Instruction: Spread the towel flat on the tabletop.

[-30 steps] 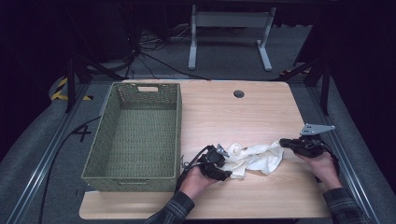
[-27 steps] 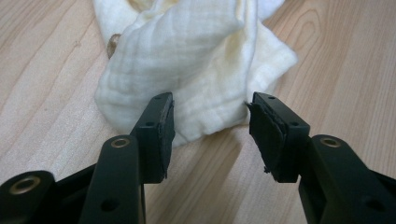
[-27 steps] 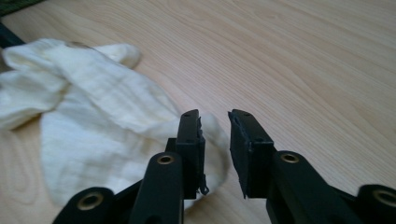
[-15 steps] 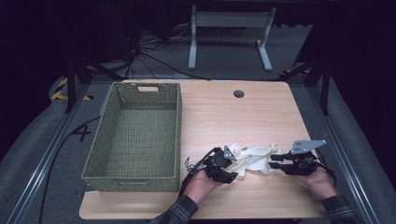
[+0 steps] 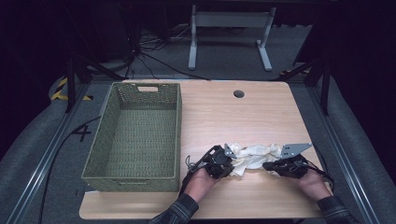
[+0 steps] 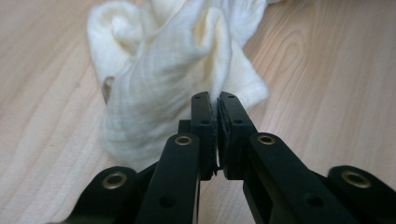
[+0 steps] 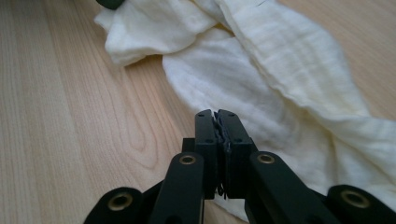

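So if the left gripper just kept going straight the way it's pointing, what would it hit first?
The cream cloth: the left gripper is already shut on a fold of it, and the bunched fabric lies directly ahead. Beyond that, probably the right gripper at the cloth's other end, though depth is hard to judge.

a dark "4" (image 5: 82, 133) stands on the grey floor mat (image 5: 42, 140) left of the table. yellow-and-black hazard stripes (image 5: 60, 88) mark the floor farther back. no other text or label is legible.
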